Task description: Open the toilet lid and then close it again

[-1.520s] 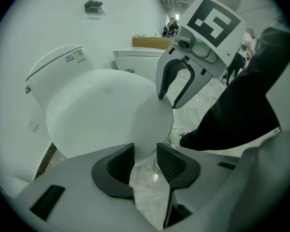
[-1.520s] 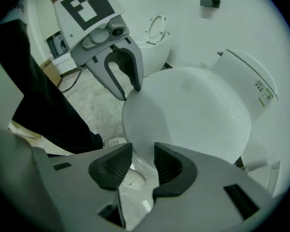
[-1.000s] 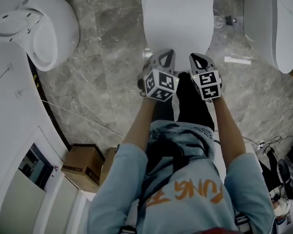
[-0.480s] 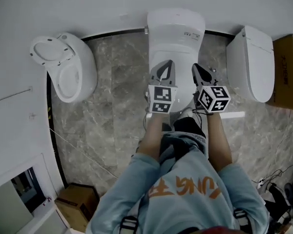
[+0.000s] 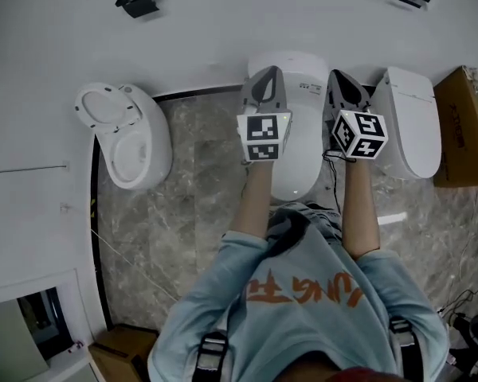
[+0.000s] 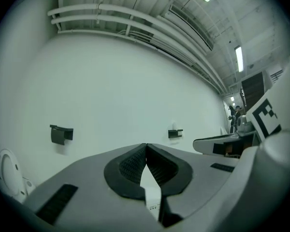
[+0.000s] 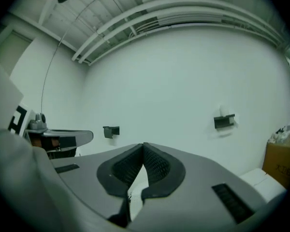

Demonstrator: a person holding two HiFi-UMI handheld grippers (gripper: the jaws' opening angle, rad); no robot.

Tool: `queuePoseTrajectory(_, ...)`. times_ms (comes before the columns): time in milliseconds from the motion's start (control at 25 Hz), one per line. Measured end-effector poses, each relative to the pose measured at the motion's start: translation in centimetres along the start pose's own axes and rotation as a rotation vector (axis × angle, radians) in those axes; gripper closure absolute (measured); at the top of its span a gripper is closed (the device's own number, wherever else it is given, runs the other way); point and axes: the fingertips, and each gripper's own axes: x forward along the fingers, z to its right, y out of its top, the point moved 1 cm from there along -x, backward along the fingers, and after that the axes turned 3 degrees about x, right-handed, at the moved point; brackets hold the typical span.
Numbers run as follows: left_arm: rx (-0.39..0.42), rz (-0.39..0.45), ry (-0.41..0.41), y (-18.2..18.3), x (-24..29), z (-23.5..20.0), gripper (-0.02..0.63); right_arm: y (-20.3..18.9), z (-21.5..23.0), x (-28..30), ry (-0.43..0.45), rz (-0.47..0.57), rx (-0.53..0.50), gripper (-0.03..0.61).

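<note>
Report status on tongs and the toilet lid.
Left tongs shut, empty; right tongs shut, empty. Both held high, aimed at the wall, touching nothing. Middle toilet lid down. Nothing seen blocking it.

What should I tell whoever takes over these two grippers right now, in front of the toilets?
Left gripper: shut, empty, raised and aimed at the wall.
Right gripper: the same, beside it.
Middle toilet: just ahead, below both grippers; its lid lies down.
Done: cannot tell from here whether the lid has been opened yet.
Left: if it has not, lift the lid, then lower it again.
</note>
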Motion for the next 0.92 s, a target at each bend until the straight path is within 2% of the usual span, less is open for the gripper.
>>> queuePoseTrajectory(200, 0.020, 0.032, 0.007, 1.8, -0.8, -0.3, 0.586, 1.4, -1.8, -0.8, -0.015, 0.030, -0.099, 0.566)
queuePoseTrajectory(920, 0.043, 0.031, -0.006, 1.3, -2.7, 0.2, 0.586, 1.3, -3.6, -2.7, -0.011, 0.038, -0.119, 0.566)
